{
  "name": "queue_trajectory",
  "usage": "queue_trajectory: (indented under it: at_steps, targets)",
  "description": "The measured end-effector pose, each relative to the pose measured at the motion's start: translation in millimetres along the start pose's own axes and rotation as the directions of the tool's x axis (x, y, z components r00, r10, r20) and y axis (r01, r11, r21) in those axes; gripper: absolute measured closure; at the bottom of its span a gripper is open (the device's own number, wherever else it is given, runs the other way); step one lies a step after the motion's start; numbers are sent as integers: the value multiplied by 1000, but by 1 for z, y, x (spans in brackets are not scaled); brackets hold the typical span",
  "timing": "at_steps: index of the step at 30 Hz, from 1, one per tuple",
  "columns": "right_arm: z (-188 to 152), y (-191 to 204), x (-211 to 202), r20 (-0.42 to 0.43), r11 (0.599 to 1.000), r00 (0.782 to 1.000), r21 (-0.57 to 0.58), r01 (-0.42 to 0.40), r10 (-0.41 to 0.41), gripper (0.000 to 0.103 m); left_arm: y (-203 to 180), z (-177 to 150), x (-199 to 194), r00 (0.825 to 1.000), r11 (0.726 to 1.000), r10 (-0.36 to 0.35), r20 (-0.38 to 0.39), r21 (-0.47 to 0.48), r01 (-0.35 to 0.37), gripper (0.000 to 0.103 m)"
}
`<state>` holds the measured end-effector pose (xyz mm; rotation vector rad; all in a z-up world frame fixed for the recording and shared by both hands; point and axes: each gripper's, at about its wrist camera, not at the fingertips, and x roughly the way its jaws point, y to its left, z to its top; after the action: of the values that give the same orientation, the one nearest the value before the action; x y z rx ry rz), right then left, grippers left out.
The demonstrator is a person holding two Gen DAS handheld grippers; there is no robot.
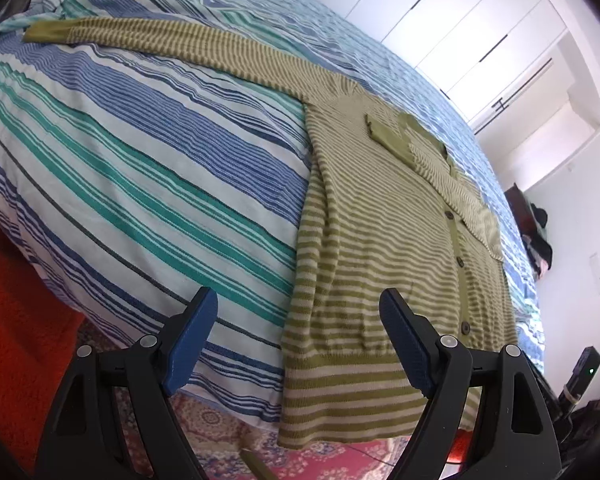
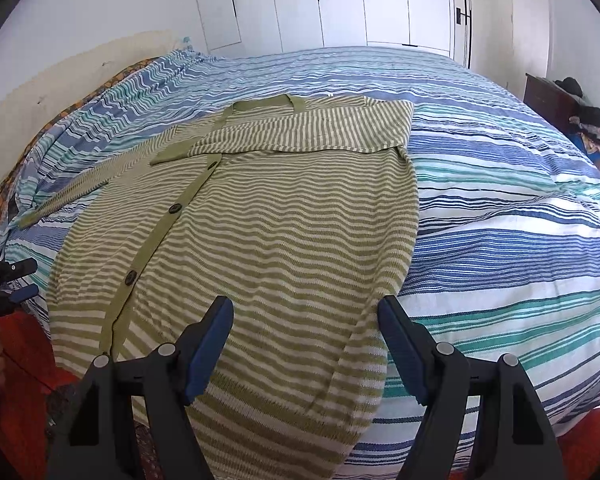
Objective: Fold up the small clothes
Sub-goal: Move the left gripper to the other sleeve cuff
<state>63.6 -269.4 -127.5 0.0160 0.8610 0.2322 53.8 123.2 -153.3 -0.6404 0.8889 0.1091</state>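
L gripper hangs wide, empty, over cardigan hem at bed edge, R gripper wide too, prob ready to fold w/ one sleeve left out.

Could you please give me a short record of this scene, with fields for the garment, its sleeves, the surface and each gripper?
garment: green-and-cream striped cardigan, buttoned, lying flat, hem hanging over the bed edge
one sleeve: folded across the chest
other sleeve: stretched out sideways
surface: bed with blue, teal and white striped cover
left gripper: open, holding nothing
right gripper: open above the hem, holding nothing
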Motion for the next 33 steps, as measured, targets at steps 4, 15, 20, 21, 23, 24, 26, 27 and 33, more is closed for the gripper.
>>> queue_trajectory:
  at_steps: [4, 15, 20, 21, 23, 24, 26, 27, 33]
  targets:
    - [0, 1, 0, -2, 1000, 1000, 0, -1, 1, 29, -4, -1, 1, 999, 999, 36, 10, 29, -36, 19]
    - [-2, 1, 2, -4, 1000, 1000, -1, -2, 2, 29, 1, 2, 2, 998, 998, 66, 16, 19, -66, 19]
    - [-2, 1, 2, -7, 1000, 1000, -2, -1, 1, 29, 1, 3, 2, 997, 997, 72, 15, 21, -72, 19]
    - [-2, 1, 2, -6, 1000, 1000, -3, 0, 0, 29, 1, 4, 1, 997, 997, 73, 16, 22, -74, 19]
    - [-2, 1, 2, -5, 1000, 1000, -4, 0, 0, 29, 3, 7, -1, 997, 997, 69, 22, 12, -70, 19]
    - [-2, 2, 3, -5, 1000, 1000, -5, 0, 0, 29, 6, 10, -3, 998, 998, 64, 28, -4, -64, 19]
    - [-3, 2, 2, -5, 1000, 1000, -6, 1, -1, 29, 19, 18, -7, 998, 997, 50, 41, -61, -47, 19]
    - [-3, 2, 2, -7, 1000, 1000, -6, 2, -2, 29, 28, 24, -10, 998, 994, 42, 49, -100, -37, 19]
    - [-2, 1, 3, -21, 1000, 1000, -16, 6, -6, 29, 113, 97, -29, 985, 939, 35, 170, -343, 26, 19]
